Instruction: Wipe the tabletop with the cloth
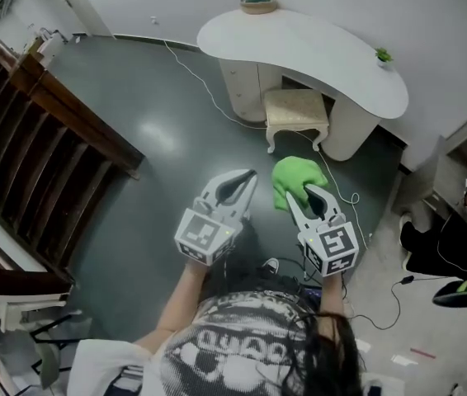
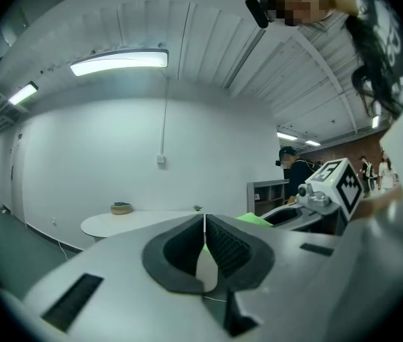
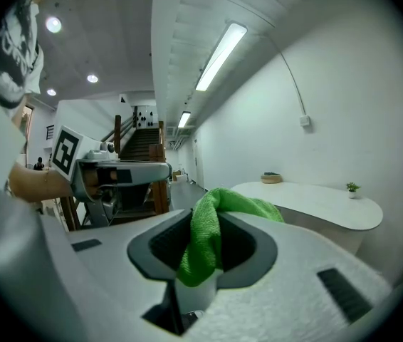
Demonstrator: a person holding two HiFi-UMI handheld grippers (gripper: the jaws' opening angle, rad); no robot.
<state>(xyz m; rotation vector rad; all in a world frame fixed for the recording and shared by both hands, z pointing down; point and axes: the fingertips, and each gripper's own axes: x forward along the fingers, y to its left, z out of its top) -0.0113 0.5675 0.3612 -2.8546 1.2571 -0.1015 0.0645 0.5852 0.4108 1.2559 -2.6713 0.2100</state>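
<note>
Cloth (image 3: 205, 244), green microfibre, is pinched between the jaws of the right gripper (image 3: 208, 218). One fold rises above the jaw tips and drapes forward over one jaw. The left gripper (image 2: 204, 223) has its jaws pressed together with nothing between them. It is held just beside the right gripper, on that gripper's left.

Both grippers are in the air above the dark grey floor (image 1: 159, 163), well apart from the table. Ahead of them stands a white curved table (image 1: 316, 48). A cream upholstered stool (image 1: 297, 110) stands at its near edge, between the grippers and the tabletop. On the tabletop, a bowl (image 1: 259, 4) sits at the far left end and a small potted plant (image 1: 383, 55) at the right end. A white cable (image 1: 200, 81) runs across the floor toward the stool. A wooden railing (image 1: 44, 114) lies to the left of the left gripper.
</note>
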